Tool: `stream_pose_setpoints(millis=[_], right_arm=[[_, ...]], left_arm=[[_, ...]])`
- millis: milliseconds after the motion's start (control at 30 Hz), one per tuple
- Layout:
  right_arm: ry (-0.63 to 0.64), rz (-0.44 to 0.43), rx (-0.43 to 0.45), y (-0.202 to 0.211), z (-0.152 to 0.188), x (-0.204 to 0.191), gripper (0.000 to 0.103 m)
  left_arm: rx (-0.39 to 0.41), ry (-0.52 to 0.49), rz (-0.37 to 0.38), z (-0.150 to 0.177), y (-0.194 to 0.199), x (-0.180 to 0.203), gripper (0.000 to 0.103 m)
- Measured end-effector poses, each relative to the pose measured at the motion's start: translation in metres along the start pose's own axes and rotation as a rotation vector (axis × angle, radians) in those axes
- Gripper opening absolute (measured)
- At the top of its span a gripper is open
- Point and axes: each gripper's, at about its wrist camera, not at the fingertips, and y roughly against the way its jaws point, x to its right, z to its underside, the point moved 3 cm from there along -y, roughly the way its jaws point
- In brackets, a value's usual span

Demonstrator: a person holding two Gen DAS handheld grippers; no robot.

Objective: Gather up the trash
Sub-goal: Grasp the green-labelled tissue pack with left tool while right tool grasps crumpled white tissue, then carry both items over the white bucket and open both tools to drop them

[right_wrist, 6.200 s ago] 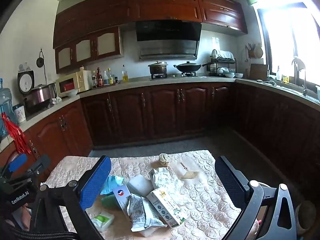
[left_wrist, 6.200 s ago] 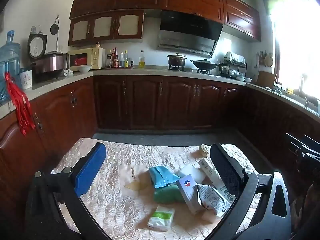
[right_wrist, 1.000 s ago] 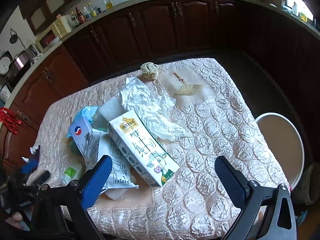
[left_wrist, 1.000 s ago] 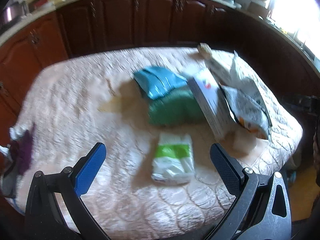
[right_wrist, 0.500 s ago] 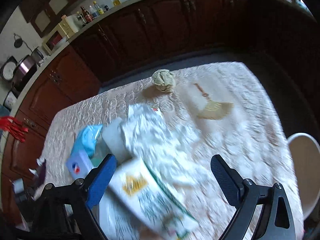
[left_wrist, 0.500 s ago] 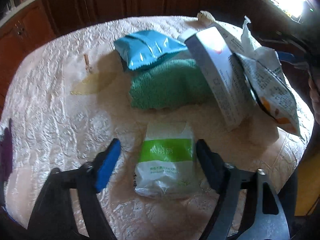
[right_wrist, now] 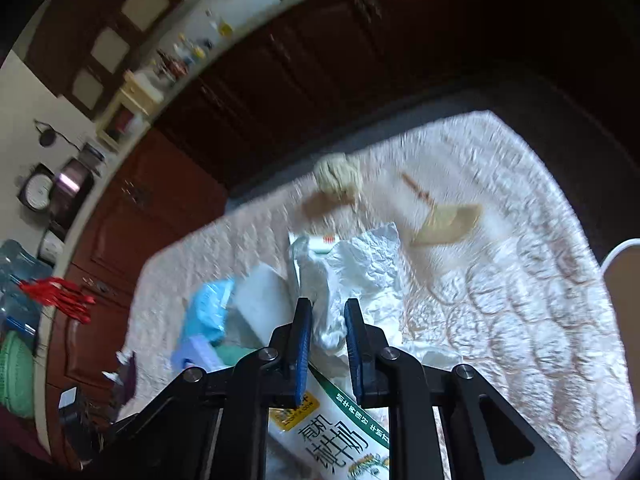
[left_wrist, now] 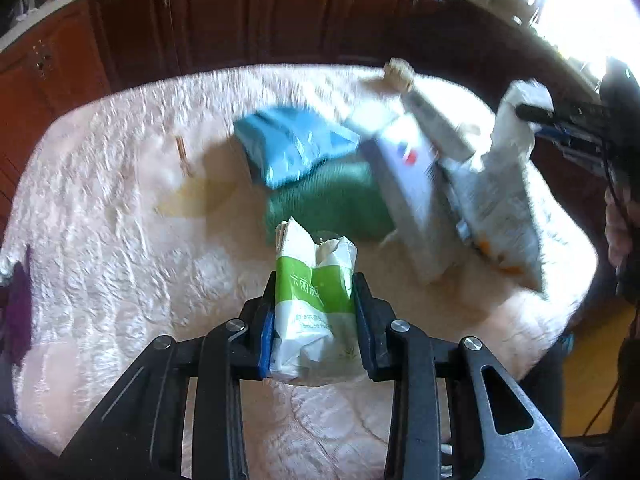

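The left gripper (left_wrist: 314, 312) has just clamped shut on the green-and-white packet (left_wrist: 316, 304), lifted near the table's six o'clock edge. The right gripper (right_wrist: 326, 336) has just closed, pinching the crinkled white wrapper (right_wrist: 360, 264) above the milk carton (right_wrist: 340, 440). The quilted tablecloth (left_wrist: 100, 240) lies bare out to nine o'clock. The trash heap, blue pouch (left_wrist: 288, 140) on green cloth (left_wrist: 332, 204), sits toward one o'clock. Dark cabinets (left_wrist: 208, 12) ring the table.
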Motion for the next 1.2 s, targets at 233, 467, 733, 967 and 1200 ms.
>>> stream_pose_setpoints(millis=[233, 467, 733, 967, 1200], right_arm=[[0.028, -0.009, 0.131, 0.07, 0.003, -0.002, 0.016], [0.006, 0.026, 0.198, 0.116, 0.013, 0.024, 0.016], [-0.099, 0.135, 0.267, 0.174, 0.028, 0.094, 0.016], [-0.22, 0.249, 0.304, 0.209, 0.042, 0.163, 0.016], [-0.29, 0.353, 0.3, 0.216, 0.05, 0.218, 0.016]], left_arm=[[0.086, -0.072, 0.042, -0.027, 0.044, 0.044, 0.031], [0.093, -0.175, 0.129, -0.056, 0.036, 0.11, 0.031], [0.059, -0.301, 0.23, -0.074, 0.019, 0.216, 0.031], [0.002, -0.371, 0.321, -0.078, -0.015, 0.309, 0.031], [-0.053, -0.384, 0.332, -0.084, -0.065, 0.367, 0.031]])
